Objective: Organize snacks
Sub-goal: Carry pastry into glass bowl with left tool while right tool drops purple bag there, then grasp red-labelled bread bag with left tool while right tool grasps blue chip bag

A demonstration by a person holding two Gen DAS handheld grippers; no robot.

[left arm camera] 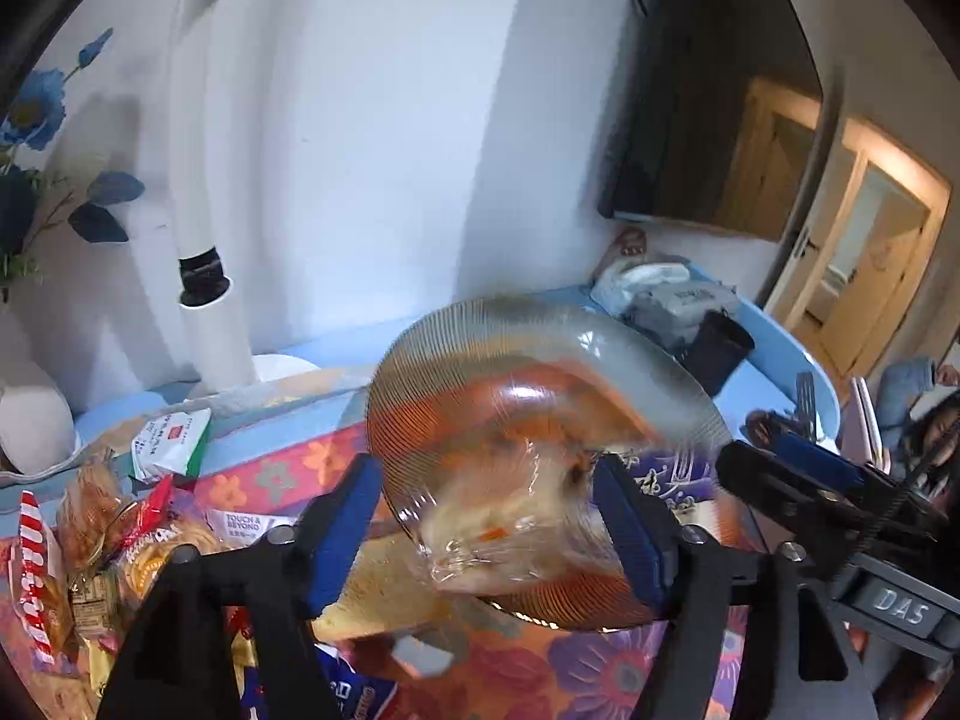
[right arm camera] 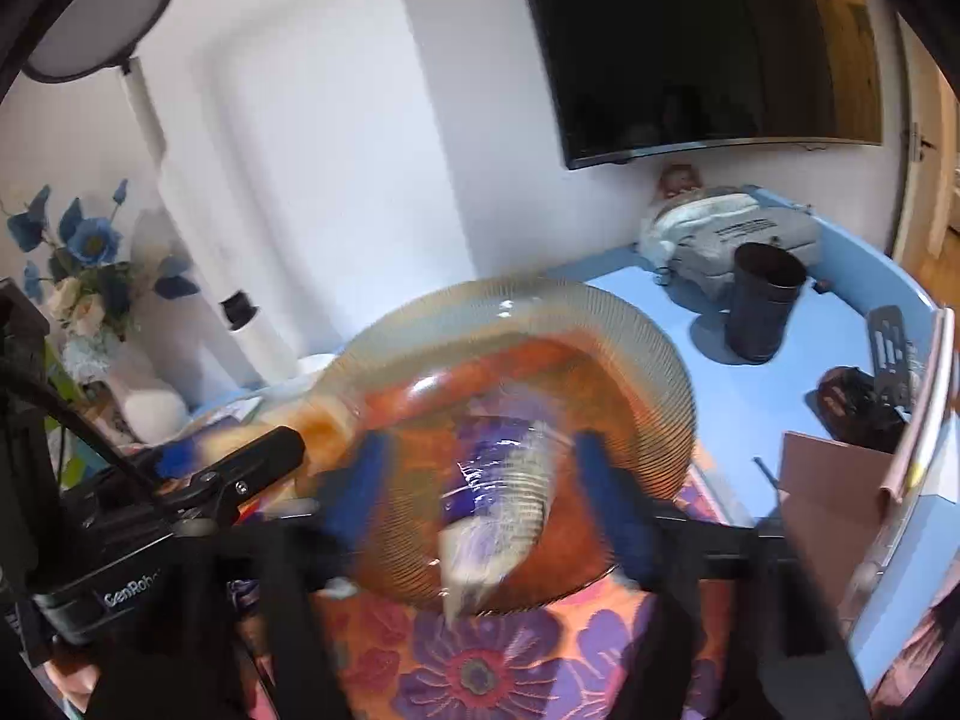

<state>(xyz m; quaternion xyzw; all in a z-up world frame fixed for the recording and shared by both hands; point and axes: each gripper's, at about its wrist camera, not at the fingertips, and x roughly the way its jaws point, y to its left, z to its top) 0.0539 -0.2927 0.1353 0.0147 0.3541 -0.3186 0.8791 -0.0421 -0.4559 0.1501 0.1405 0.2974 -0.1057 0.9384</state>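
From your left wrist camera, your left gripper (left arm camera: 489, 531) has its blue-padded fingers (left arm camera: 342, 534) spread apart on either side of a clear-wrapped snack (left arm camera: 510, 534). The wrapper is blurred, and you cannot tell whether the pads actually touch it. That snack lies over the near part of the ribbed glass plate (left arm camera: 480, 348), which sits on the flowered cloth (left arm camera: 606, 666). At the plate's right edge is a purple snack pack (left arm camera: 672, 474), and just beyond it your right gripper (left arm camera: 798, 468) comes in from the right. Well to the left of the plate lies a heap of wrapped snacks (left arm camera: 114, 540), with a green-and-white packet (left arm camera: 171, 441) behind the heap. Behind the plate stand a white lamp post (left arm camera: 210, 276) and, farther right, a dark cup (left arm camera: 717, 351) on the blue table (left arm camera: 774, 384).

From your right wrist camera, your right gripper (right arm camera: 486, 510) also has its fingers (right arm camera: 612, 504) wide apart, with the purple snack pack (right arm camera: 498, 498) between them, resting inside the glass plate (right arm camera: 630, 324). The view is smeared, so contact between pads and pack cannot be judged. Your left gripper (right arm camera: 234, 468) reaches in at the plate's left edge. The flowered cloth (right arm camera: 480, 666) shows below the plate. To the plate's right stands the dark cup (right arm camera: 762, 300) on the blue table (right arm camera: 750, 396), with a grey bag (right arm camera: 732, 234) behind the cup. Far left of the plate is a vase of blue flowers (right arm camera: 90, 276).
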